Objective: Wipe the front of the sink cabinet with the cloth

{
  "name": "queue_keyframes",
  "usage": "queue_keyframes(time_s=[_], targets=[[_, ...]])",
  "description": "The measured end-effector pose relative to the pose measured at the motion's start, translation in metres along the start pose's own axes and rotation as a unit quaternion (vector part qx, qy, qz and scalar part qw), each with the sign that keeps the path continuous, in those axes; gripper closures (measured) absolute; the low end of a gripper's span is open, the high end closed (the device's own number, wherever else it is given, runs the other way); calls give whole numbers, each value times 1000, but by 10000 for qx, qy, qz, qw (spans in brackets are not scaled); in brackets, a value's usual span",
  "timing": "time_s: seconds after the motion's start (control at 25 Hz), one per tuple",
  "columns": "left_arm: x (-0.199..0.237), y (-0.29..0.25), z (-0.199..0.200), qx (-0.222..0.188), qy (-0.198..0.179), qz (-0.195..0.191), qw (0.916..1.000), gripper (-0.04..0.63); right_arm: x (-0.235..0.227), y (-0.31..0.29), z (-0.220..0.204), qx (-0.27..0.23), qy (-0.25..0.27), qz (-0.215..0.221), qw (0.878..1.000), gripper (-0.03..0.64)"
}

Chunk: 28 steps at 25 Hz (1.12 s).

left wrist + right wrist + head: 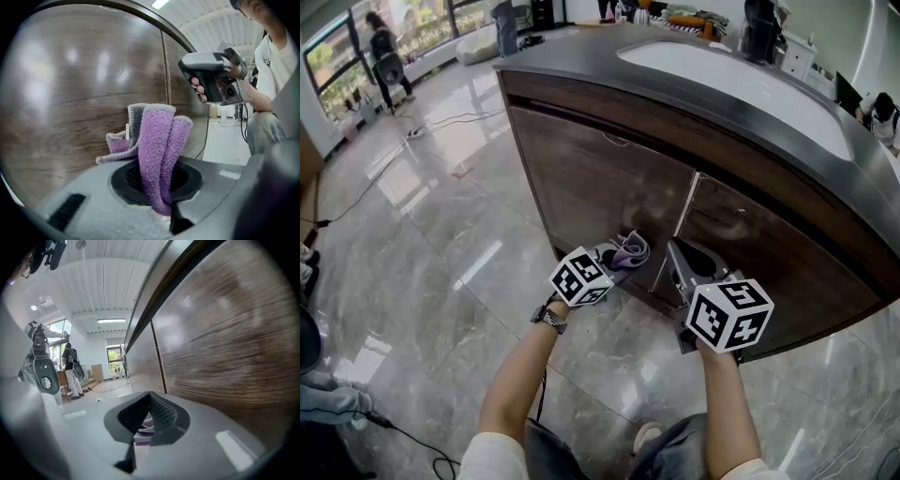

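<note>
Sink cabinet: dark wood front with two doors that meet at a pale vertical seam; a dark surface with a white sink lies on top.
Cloth: purple and grey towelling, low on the cabinet front, just left of the seam in the head view. Its folded end stands up out of the claw, close against the wood. Whether it actually touches the wood I cannot tell.
Left claw: closed tight on the cloth, which is pinched between the two dark pads. It points at the lower part of the cabinet's left door.
Right claw: jaws drawn together, with only a thin gap. A small purple and white scrap shows in that gap, too small to tell what it is. It sits low at the cabinet front, just right of the seam and beside the left claw.
Floor: glossy grey marble, spreading out from the cabinet's foot.
Watch: on the left wrist, below the cabinet front in the head view.
</note>
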<state>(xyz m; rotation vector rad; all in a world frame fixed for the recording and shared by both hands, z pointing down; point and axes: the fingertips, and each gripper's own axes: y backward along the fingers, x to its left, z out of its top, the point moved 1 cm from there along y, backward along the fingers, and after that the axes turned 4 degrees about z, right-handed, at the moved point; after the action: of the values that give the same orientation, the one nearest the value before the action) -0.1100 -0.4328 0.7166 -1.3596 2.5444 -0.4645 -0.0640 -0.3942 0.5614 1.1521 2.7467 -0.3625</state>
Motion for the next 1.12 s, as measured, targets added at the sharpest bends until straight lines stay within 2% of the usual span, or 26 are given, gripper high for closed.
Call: queue_keyframes(time_s=[0.12,0.32,0.52,0.6,0.72,0.88,1.0,1.12], targets=[[18,6,-13,77,15,112,9999,546,-1,-5,5,-197,99,-106,9997,611],[53,24,-34,262,-150,567,9979,548,13,-17,-3,-106,467,117,9988,611],[89,40,-55,76,222,889,9958,548,14,-22,-17,82,481,281,9984,611],[104,47,-68,74,331,1172,9925,548,21,-19,-17,97,509,366,9980,611],[140,65,-92,133,576,1810,9817,548,30,-13,-13,75,524,486,9974,611],[191,87,-128,262,1019,2607,9597,548,34,-5,-9,-8,254,609,9978,611],[220,100,-149,301,1411,3036,9418,546,33,-4,-11,61,311,580,9978,611],[233,102,-174,537,1594,3329,9278,546,30,0,-13,136,356,540,9978,611]])
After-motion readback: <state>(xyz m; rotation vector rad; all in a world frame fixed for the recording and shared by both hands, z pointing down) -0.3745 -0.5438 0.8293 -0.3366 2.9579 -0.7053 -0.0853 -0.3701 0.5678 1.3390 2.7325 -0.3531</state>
